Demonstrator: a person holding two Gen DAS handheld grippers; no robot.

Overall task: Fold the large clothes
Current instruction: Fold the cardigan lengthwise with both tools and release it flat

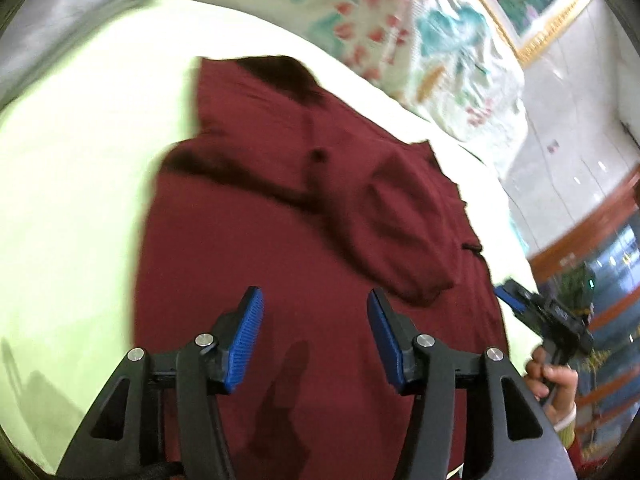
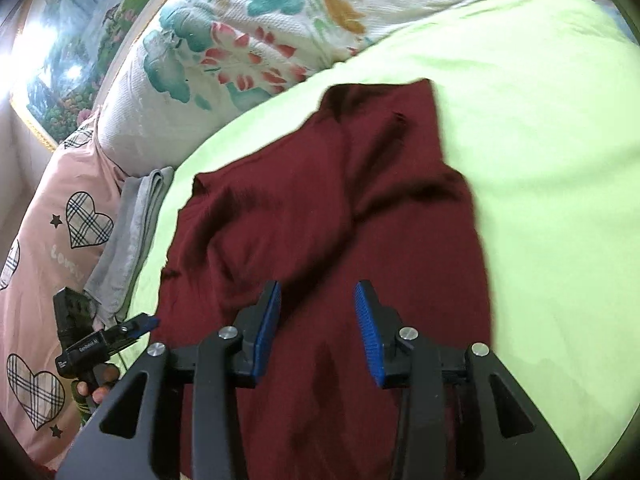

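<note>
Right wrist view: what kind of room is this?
Likely a bedroom: a maroon garment lies on a light green sheet, with a floral quilt and heart-print pillow behind.

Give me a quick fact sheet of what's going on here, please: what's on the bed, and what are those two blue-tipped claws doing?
Garment: dark red garment, spread out, one sleeve folded across its middle
Surface: light green bed sheet
Left gripper: open, above the garment's near edge, holding nothing
Right gripper: open, above the near edge, holding nothing
Beside the garment: folded grey cloth
Behind: floral quilt; pink bedding with plaid hearts
Fold state: partly folded, wrinkled
Image quality: some motion blur
</note>
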